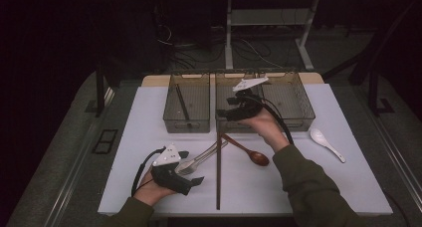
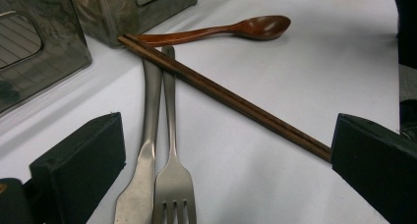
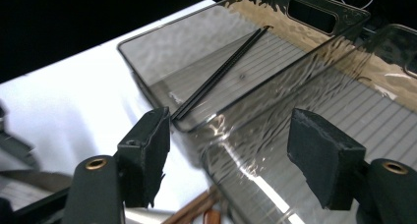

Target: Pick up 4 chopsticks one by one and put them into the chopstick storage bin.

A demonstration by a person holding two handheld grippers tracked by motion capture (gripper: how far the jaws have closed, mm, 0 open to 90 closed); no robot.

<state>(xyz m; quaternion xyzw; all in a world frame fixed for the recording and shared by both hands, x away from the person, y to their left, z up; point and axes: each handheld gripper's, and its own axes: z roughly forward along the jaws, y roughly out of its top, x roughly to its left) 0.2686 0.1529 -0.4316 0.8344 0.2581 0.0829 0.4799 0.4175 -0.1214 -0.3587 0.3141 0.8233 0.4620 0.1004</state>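
left gripper [image 1: 195, 180] sits with its jaws spread and empty near the front edge of the white table [image 1: 348, 187], left of the long dark wooden chopsticks [image 1: 218, 172]. steel knife [image 2: 142, 155] and steel fork [image 2: 173, 180] lie between its pads, handles tucked under those chopsticks. glossy reddish wooden spoon [image 1: 251, 153] angles off right of them. right gripper [image 1: 223, 113] hangs wide and empty over the smoky ribbed plastic bins [image 1: 186, 123]; black chopsticks [image 3: 221, 71] lie in the left one. glazed white ceramic spoon [image 1: 326, 143] far right.

room: dim | floor [image 1: 348, 53]: grey, lying dark | desk frame [image 1: 268, 18]: white legs standing beyond | cables [image 1: 199, 45]: trailing
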